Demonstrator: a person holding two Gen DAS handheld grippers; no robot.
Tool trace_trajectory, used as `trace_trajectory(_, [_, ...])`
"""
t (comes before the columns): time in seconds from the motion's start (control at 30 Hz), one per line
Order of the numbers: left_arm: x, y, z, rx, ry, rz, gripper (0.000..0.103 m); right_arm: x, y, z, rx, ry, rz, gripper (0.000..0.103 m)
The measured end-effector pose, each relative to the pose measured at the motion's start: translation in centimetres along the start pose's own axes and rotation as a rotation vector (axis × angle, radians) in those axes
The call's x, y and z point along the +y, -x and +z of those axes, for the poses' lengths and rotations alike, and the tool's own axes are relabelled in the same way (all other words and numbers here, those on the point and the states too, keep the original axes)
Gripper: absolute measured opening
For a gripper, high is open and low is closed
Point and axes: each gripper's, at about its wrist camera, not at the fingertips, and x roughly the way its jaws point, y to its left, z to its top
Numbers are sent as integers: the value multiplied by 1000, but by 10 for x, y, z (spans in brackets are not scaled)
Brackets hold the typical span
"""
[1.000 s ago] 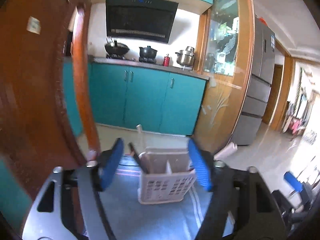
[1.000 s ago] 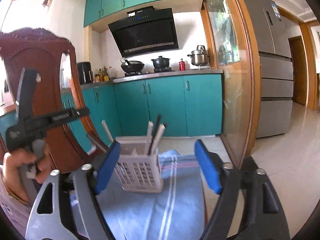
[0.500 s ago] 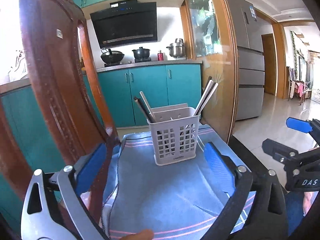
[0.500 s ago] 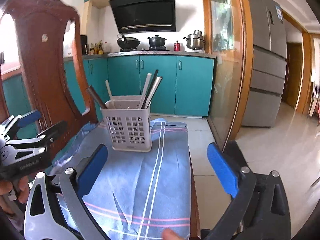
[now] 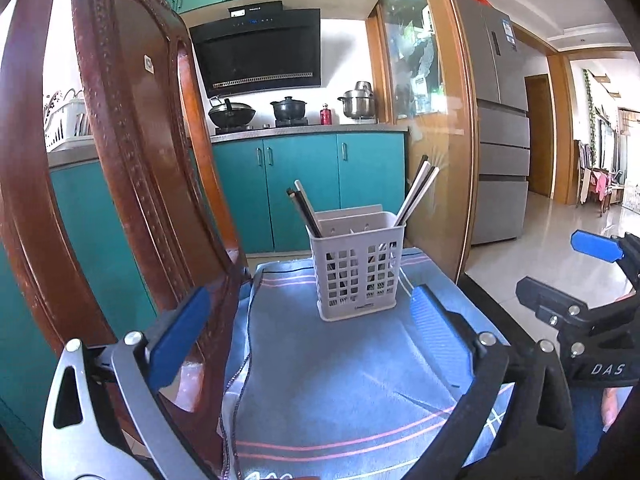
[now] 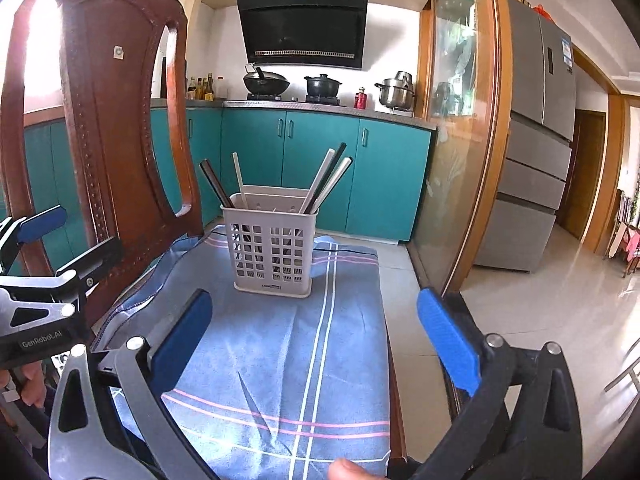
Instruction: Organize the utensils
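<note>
While both grippers gape empty — left gripper point(image 5: 308, 332), right gripper point(image 6: 316, 328) — chopsticks point(image 6: 326, 182) stand in the basket point(image 6: 274, 248).

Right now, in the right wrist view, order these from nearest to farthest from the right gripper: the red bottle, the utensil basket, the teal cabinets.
From the right gripper:
1. utensil basket, on the blue cloth straight ahead.
2. teal cabinets, behind the basket.
3. red bottle, on the counter above them, by the wall.

utensil point(image 5: 305, 211) lower ends hidden inside the basket point(image 5: 357, 276).

Utensil basket point(image 6: 273, 248) upright on cloth point(image 6: 280, 360); chopsticks point(image 6: 326, 182), probably, inside.
</note>
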Motion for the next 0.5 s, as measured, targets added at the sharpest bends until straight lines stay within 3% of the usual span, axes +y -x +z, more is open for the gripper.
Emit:
trace_trajectory(0.27, [-8,2,-7,8,-20,2,100,-10,5,-3,4,-60,6,100])
trace_trajectory(0.5, [-7,-2,-8,21,8,-17,100,-5,7,-7,11,-29,-11,100])
